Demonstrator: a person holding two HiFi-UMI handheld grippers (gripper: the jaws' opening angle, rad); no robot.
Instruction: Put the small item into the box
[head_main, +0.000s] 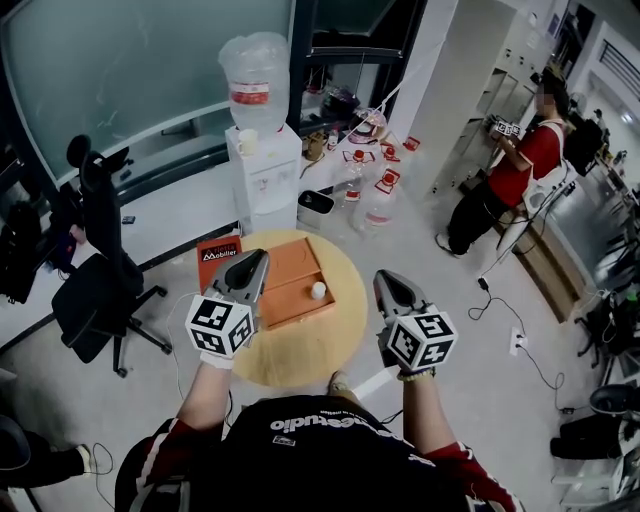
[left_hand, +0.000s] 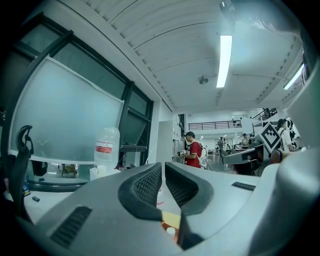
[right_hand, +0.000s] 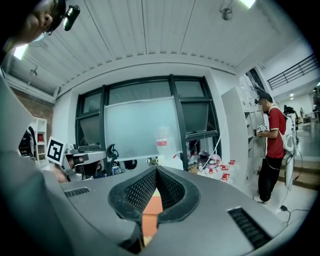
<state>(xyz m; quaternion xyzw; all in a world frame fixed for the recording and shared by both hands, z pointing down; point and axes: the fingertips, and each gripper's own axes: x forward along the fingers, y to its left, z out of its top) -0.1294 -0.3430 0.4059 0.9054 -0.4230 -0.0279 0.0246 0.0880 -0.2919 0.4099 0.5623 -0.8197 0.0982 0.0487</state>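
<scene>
On the round wooden table (head_main: 300, 365) stands a shallow orange box (head_main: 283, 272). A small white item (head_main: 318, 290) lies inside it near its right wall. My left gripper (head_main: 257, 262) hovers over the box's left edge, shut and empty. In the left gripper view the jaws (left_hand: 163, 165) stand nearly together, with the white item (left_hand: 170, 231) and a bit of orange below them. My right gripper (head_main: 385, 282) is at the table's right edge, apart from the box, shut with nothing in it. In the right gripper view its tips (right_hand: 156, 170) meet, and the orange box (right_hand: 150, 220) shows beneath.
A water dispenser (head_main: 262, 170) stands behind the table, with a heap of bottles (head_main: 375, 185) beside it. A black office chair (head_main: 100, 270) is at the left. A person in a red shirt (head_main: 515, 170) stands at the far right. Cables (head_main: 500, 310) lie on the floor.
</scene>
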